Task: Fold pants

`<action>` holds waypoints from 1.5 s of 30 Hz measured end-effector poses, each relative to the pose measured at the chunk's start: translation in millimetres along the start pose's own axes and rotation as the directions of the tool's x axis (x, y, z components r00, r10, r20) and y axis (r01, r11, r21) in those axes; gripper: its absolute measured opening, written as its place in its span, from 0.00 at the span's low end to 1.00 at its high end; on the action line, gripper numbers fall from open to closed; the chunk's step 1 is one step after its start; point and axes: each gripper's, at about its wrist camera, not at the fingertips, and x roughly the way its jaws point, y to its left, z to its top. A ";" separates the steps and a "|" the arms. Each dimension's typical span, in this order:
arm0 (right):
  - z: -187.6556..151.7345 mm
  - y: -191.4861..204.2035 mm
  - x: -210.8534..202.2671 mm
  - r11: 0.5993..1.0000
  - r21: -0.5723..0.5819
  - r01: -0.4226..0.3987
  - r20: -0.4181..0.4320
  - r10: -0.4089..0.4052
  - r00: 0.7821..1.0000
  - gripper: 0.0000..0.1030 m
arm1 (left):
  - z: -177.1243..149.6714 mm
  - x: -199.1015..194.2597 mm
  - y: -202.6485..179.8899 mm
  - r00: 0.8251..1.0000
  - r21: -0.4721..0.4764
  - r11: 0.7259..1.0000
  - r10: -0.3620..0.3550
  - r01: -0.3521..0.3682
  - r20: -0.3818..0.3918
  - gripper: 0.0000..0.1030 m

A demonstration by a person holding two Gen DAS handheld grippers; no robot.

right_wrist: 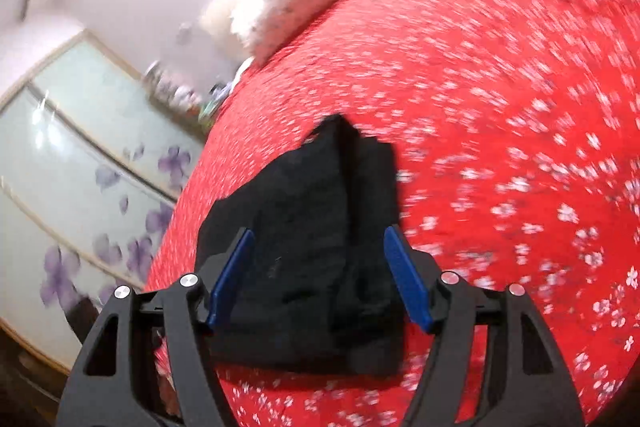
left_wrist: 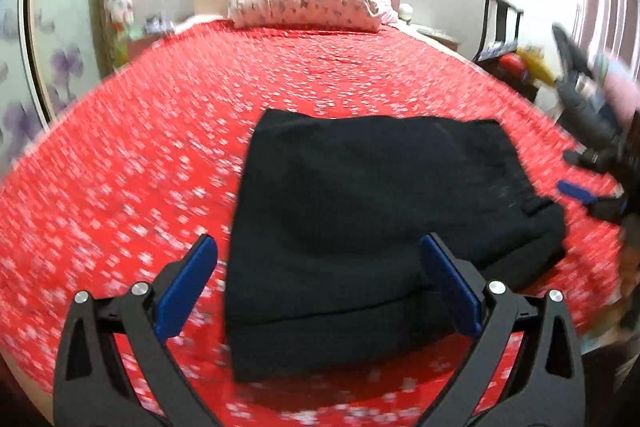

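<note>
Both grippers stand spread with nothing pinched between their blue pads. From its own wrist camera, the left gripper (left_wrist: 318,279) hovers over the near part of the black folded pants (left_wrist: 372,227), its two black fingers with blue pads (left_wrist: 188,291) wide apart; the left pad sits over the bedspread just beside the pants' left edge, the right pad over the dark cloth itself. Whether either pad touches the fabric cannot be told.

The pants lie as a compact, roughly rectangular stack on the red bedspread with small white flowers (left_wrist: 140,167), several layers showing along the near edge and at the right corner. They rest toward the foot end of the bed, well apart from the white pillow with a small dark print (left_wrist: 304,1) at the head.

At the right edge of the left view, the right gripper (left_wrist: 588,183) appears blurred, just beside the pants' right side. In its own view the right gripper (right_wrist: 318,277) frames the pants (right_wrist: 308,239) between its open fingers, the pads clear of the cloth on both sides. A pale wardrobe door with purple flower decals (right_wrist: 80,167) stands to the left of the bed.
</note>
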 end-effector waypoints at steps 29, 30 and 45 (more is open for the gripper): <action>3.0 -3.9 64.7 1.000 0.018 0.009 -0.118 -0.007 0.993 0.67 | -7.5 26.3 4.5 0.998 -0.006 1.000 -0.020 0.019 -0.064 0.98; 3.6 -5.1 66.2 1.000 0.024 0.009 -0.114 -0.006 0.993 0.67 | -7.7 26.9 5.3 0.998 -0.010 1.000 -0.023 0.023 -0.065 0.98; 8.2 3.0 68.4 1.000 0.020 -0.017 -0.116 0.019 0.993 0.63 | -7.8 32.5 14.5 0.994 -0.079 0.995 -0.065 0.059 -0.087 0.98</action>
